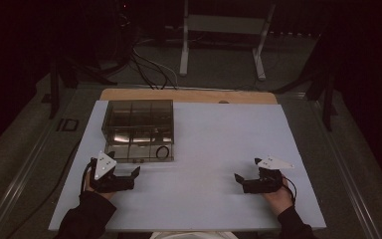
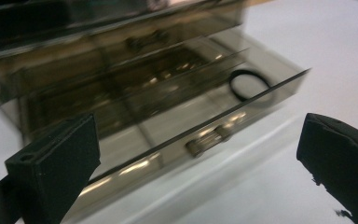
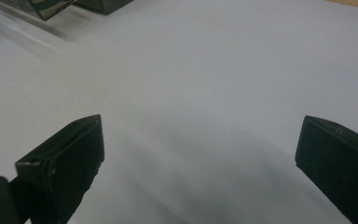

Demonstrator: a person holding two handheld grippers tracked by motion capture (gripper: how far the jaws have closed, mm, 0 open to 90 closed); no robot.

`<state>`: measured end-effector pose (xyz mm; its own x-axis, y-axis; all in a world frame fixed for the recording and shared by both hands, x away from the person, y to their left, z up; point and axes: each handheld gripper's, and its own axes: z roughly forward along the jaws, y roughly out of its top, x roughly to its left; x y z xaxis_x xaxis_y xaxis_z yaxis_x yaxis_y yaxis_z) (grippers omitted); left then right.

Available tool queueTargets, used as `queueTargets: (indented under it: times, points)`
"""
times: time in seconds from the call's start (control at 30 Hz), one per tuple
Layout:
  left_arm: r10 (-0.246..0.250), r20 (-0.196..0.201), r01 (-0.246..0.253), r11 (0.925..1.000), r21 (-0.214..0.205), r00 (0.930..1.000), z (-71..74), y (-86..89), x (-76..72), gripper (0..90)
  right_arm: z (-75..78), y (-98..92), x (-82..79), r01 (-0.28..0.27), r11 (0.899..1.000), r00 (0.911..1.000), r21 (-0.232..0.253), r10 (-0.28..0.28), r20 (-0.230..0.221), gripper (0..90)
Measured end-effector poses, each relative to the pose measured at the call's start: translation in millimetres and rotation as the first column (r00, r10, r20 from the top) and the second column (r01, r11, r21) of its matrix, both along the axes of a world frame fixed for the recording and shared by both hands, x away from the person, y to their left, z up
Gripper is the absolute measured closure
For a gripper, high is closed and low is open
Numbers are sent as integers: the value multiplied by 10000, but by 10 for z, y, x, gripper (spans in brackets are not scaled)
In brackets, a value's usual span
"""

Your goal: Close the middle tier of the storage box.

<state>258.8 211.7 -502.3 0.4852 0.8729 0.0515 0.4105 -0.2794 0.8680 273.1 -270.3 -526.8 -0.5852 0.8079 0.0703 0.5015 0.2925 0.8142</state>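
Observation:
A smoky see-through plastic organiser box stands on the white sheet at the left, with its bottom drawer pulled out toward me. A black ring lies in the drawer's right compartment, and the ring also shows from above. The drawer front carries a small metal knob. My left gripper rests open just in front of the drawer, jaws wide apart and holding nothing. My right gripper rests open on the sheet at the right, over bare white surface.
The white sheet covers a wooden table. Beyond it are a white metal stand, loose cables on the floor and dark surroundings. The box's corner shows at the top left of the right gripper view.

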Motion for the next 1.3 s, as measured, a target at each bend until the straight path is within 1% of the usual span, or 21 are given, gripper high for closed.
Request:
queueTargets:
  times: [0.1,0.17,0.23,0.27,0.37,0.4,0.47,0.53,0.57,0.63,0.67,0.7,0.73,0.83,0.93,1.0,1.03,1.07,1.17,1.2,1.3]
  points:
    - [355,-251,-352,9993,112,9991,-4,8,2,8,3,1,-2,-8,10000,10000,17,8,8,13]
    - [481,-244,-476,9987,207,9985,-16,18,-1,8,5,2,-5,-11,10000,10000,3,11,14,12]
    - [587,-153,-577,9966,582,9982,-28,25,-10,8,5,1,-2,-25,10000,10000,15,25,32,12]
    - [880,-33,-875,9934,742,9961,-31,19,-18,9,4,-3,0,-33,10000,10000,22,33,-1,12]
    - [987,-274,-963,9922,795,9947,-41,36,-12,8,1,-6,1,-6,10000,10000,58,6,-69,12]
    - [1061,-526,-1015,9914,823,9930,-56,45,-1,8,0,-8,0,-7,10000,10000,39,8,-75,12]
    - [1089,-622,-1040,9916,766,9921,-64,51,3,8,2,-9,0,-26,10000,10000,54,26,-44,13]
    - [997,-1060,-931,9935,650,9894,-89,52,17,8,2,-7,-1,-33,10000,10000,25,33,-43,12]
    - [997,-1060,-931,9935,650,9894,-89,52,17,8,2,-7,-1,-33,10000,10000,25,33,-43,12]
    - [890,-1397,-803,9946,662,9862,-103,39,28,8,2,-6,0,-48,10000,10000,30,48,-42,13]
    - [888,-1859,-808,9955,500,9785,-121,32,47,9,2,-7,1,-39,10000,10000,30,39,-36,12]
    - [888,-1859,-808,9955,500,9785,-121,32,47,8,2,-7,1,-39,10000,10000,30,39,-36,12]
    - [1039,-2144,-940,9940,557,9712,-140,31,63,9,2,-9,2,-36,10000,10000,45,36,-42,13]
    - [1042,-2298,-921,9938,626,9676,-148,30,70,30,3,-9,1,-40,10000,10000,57,40,-49,13]
    - [966,-2369,-780,9932,866,9667,-156,13,70,81,0,-16,6,-23,10000,10000,95,23,-33,13]
    - [939,-2327,-752,9933,881,9680,-168,5,67,165,0,-19,7,-12,10000,10000,89,12,-41,13]
    - [939,-2327,-752,9933,881,9680,-168,5,67,168,0,-19,7,-12,10000,10000,89,12,-41,13]
    - [745,-2328,-533,9940,958,9697,-178,-3,68,193,1,-19,7,-31,10000,10000,66,31,-18,13]
    - [961,-2214,-720,9908,1144,9704,-177,-11,66,261,2,-16,7,-39,10000,10000,59,39,-40,13]
    - [988,-2070,-754,9902,1177,9733,-173,-13,60,341,0,-14,7,-33,10000,10000,72,33,-66,13]
    - [973,-1943,-739,9895,1242,9761,-170,-15,50,471,1,-11,6,-35,10000,10000,64,36,-88,13]
